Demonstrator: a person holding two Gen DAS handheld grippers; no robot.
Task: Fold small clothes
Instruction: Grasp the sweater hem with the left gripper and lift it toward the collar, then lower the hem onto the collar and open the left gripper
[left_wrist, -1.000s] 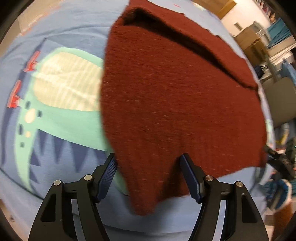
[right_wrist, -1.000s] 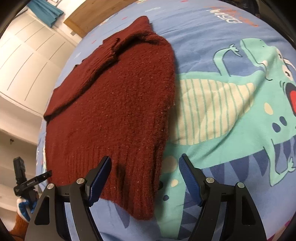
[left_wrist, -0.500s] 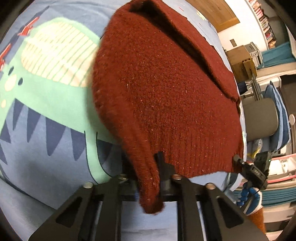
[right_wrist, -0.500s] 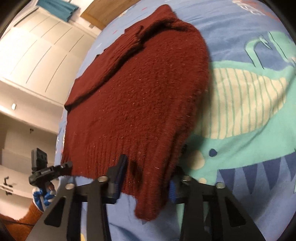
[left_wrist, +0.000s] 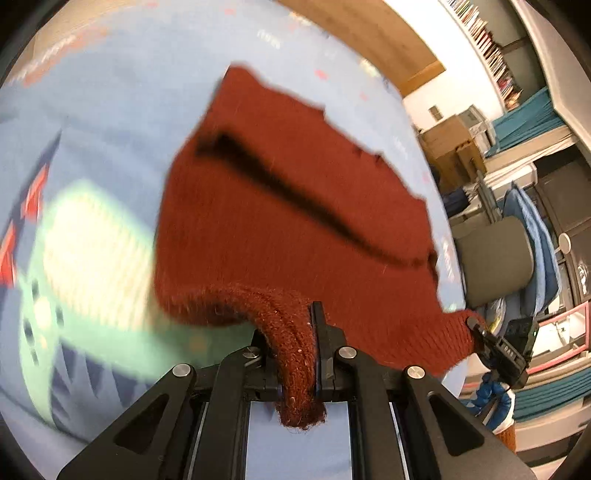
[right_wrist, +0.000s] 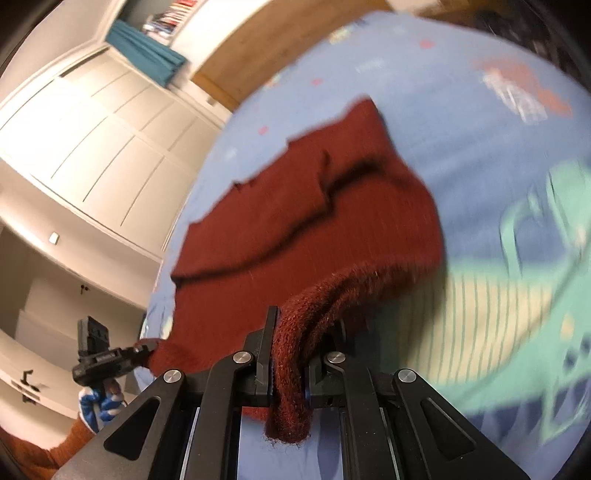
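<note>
Both grippers have closed and lifted: the left gripper (left_wrist: 297, 354) is clamped on one near hem corner of the maroon knit sweater (left_wrist: 288, 229), the right gripper (right_wrist: 290, 363) on the other. Its far part lies on the blue dinosaur-print bedspread (left_wrist: 110, 110).

We are looking at a home bedroom: a bed with a blue dinosaur-print sheet (right_wrist: 461, 122) and wooden headboard (left_wrist: 373, 40), white panelled wardrobe doors (right_wrist: 92, 140), shelves of books (left_wrist: 487, 40), cardboard boxes (left_wrist: 450, 144) and folded teal fabric (right_wrist: 146, 55) stacked nearby.
</note>
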